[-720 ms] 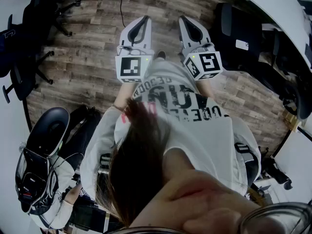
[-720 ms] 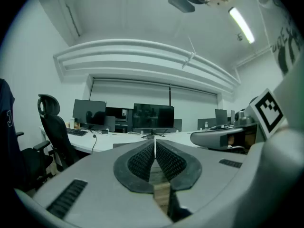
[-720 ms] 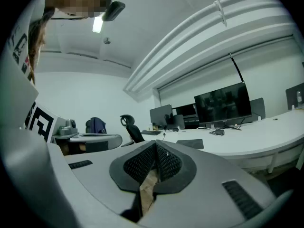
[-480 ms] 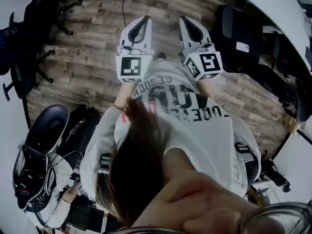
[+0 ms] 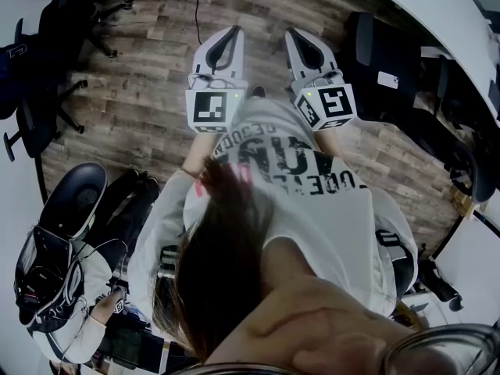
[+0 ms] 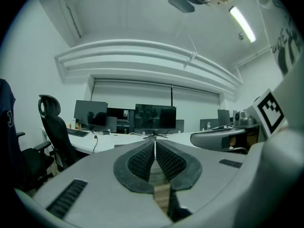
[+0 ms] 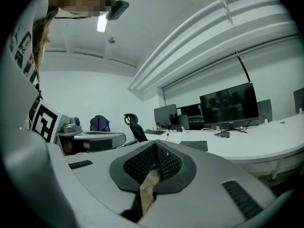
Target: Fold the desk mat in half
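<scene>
Left gripper [image 5: 231, 31] beside right gripper [image 5: 292, 31] (both above floor [image 5: 141, 100]), chair [image 5: 383, 61] seemingly further right

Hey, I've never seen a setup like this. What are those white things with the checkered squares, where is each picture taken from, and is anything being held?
A person stands in an office with a handheld grasping tool in each hand. One picture comes from a camera on the head, looking down: the left tool and right tool point forward over the wood floor. The patterned cube on each is part of the tool. The other two pictures come from cameras riding on the tools, looking along their jaws. Both pairs of jaws are closed, with nothing between them. Ahead stands a white desk with monitors and a dark mat lying on it. Nothing is held.
</scene>
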`<control>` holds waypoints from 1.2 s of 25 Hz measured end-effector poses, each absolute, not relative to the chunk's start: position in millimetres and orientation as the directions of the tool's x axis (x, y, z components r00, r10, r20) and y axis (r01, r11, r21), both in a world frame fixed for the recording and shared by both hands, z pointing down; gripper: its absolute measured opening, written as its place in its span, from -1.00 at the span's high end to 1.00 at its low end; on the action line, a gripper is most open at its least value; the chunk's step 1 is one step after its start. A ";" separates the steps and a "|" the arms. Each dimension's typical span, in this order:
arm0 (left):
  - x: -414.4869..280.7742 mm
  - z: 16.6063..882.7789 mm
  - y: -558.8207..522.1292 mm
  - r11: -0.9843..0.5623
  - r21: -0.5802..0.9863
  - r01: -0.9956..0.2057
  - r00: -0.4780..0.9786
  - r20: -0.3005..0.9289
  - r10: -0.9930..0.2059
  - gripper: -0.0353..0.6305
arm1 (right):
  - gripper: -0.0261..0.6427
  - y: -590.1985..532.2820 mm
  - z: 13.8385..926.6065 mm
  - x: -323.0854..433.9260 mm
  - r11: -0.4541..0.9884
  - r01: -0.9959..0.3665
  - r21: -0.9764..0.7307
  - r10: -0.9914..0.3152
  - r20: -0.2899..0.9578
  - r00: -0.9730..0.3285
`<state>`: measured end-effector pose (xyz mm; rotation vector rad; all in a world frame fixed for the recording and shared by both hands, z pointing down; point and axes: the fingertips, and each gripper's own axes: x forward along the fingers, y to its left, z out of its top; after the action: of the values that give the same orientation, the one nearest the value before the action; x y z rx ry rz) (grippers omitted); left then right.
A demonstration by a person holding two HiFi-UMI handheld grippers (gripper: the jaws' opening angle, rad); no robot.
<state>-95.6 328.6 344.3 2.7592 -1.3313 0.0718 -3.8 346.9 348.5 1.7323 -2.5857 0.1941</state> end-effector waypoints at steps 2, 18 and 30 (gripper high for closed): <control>-91.5 344.4 328.2 -0.619 0.051 -0.784 0.621 0.075 -0.780 0.87 | 0.93 346.9 348.3 -0.4 0.377 -0.922 -0.088 -0.919 0.086 -0.384; -86.3 360.2 309.9 -0.609 0.076 -0.790 0.613 0.119 -0.781 0.87 | 0.93 331.3 361.4 17.3 0.363 -0.916 -0.170 -0.919 0.099 -0.382; -81.6 367.0 227.0 -0.643 0.113 -0.758 0.652 0.138 -0.745 0.87 | 0.93 250.3 364.8 18.5 0.332 -0.926 -0.179 -0.925 0.130 -0.357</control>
<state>-81.6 227.0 367.0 2.7079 -1.2411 0.1173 18.5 250.3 364.8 1.7786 -2.5608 0.3495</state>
